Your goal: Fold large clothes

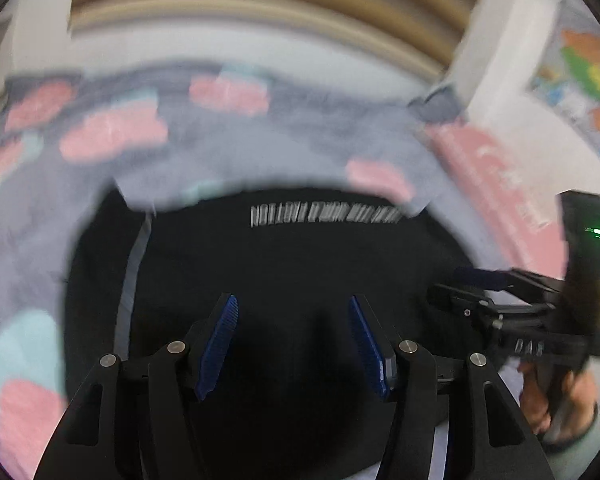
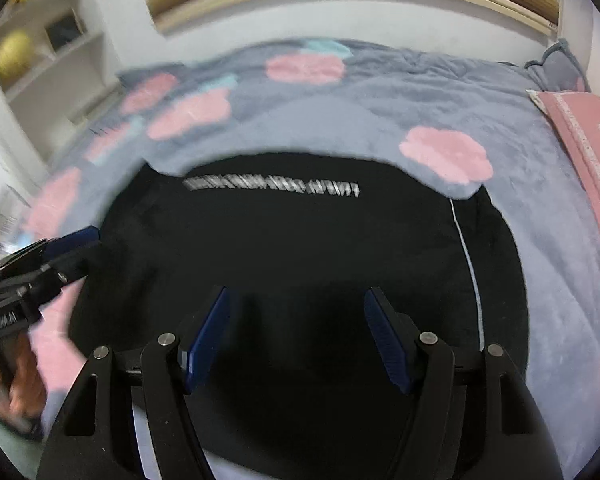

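Grey flowered blanket (image 2: 380,92) covers bed; black garment (image 2: 300,248) lies flat at its near edge; left gripper (image 1: 293,344) and right gripper (image 2: 296,340) hover over garment, jaws apart, empty; pink pillow (image 2: 588,140) at right edge.

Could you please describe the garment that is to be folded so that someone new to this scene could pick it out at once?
Start from the bed, covered by a grey-blue blanket with pink flower patches. The black garment lies spread flat on it, just ahead of both open grippers, left gripper and right gripper. It is the only black cloth there, with a line of white lettering across it and a thin pale stripe along one side.
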The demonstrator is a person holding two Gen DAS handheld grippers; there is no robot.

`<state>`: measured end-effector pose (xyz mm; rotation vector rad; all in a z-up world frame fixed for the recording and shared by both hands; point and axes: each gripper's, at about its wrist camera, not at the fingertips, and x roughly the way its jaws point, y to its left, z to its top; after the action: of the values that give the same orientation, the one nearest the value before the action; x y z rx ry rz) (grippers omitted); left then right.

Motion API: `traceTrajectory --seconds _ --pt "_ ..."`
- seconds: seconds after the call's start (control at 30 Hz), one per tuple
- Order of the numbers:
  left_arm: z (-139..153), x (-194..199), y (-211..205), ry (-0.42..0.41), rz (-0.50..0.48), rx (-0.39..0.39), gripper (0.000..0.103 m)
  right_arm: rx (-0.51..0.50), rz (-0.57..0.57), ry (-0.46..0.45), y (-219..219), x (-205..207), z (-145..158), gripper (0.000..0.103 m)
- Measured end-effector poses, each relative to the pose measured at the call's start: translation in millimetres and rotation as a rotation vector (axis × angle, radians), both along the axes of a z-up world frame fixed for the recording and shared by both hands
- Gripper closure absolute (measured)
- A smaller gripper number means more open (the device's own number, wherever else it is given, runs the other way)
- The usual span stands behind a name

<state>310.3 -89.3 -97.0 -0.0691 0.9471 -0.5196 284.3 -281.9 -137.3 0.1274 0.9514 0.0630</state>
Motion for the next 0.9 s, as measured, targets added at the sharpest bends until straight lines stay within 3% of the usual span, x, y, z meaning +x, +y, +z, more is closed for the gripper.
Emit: traceTrajectory --seconds 0.07,0.17,0.37,0.5,0.6,0.67,0.8,0.9 --pt "-34 10 -11 0.067 0.010 0.046 0.045 -0.030 -0.010 0.033 5 9 -28 0.031" --pt "-55 16 -13 0.062 0.038 0.054 0.044 -0.030 -0.019 0.022 3 11 -49 0.030" --pt "-43 7 -11 0.015 0.019 0.062 0.044 -0.001 -0.032 0.021 -3 11 -47 0.030" --pt "-11 -36 2 -0.037 -0.031 0.025 0.044 0.095 -0.007 -0.016 -9 -24 -18 0.029" --pt "-2 -58 16 -0.023 -0.038 -0.013 0.044 0.063 -0.013 -0.050 -5 -57 -2 0.029" --pt "-11 -65 23 0.024 -0.024 -0.028 0.044 0.044 -0.018 -0.060 -3 -72 -5 0.029" --pt "-57 -59 20 0.116 0.010 -0.013 0.044 0.013 -0.021 0.033 5 -68 -49 0.028" --pt "-64 -58 22 0.087 0.010 -0.038 0.044 0.049 -0.027 0.008 -3 -64 -66 0.024"
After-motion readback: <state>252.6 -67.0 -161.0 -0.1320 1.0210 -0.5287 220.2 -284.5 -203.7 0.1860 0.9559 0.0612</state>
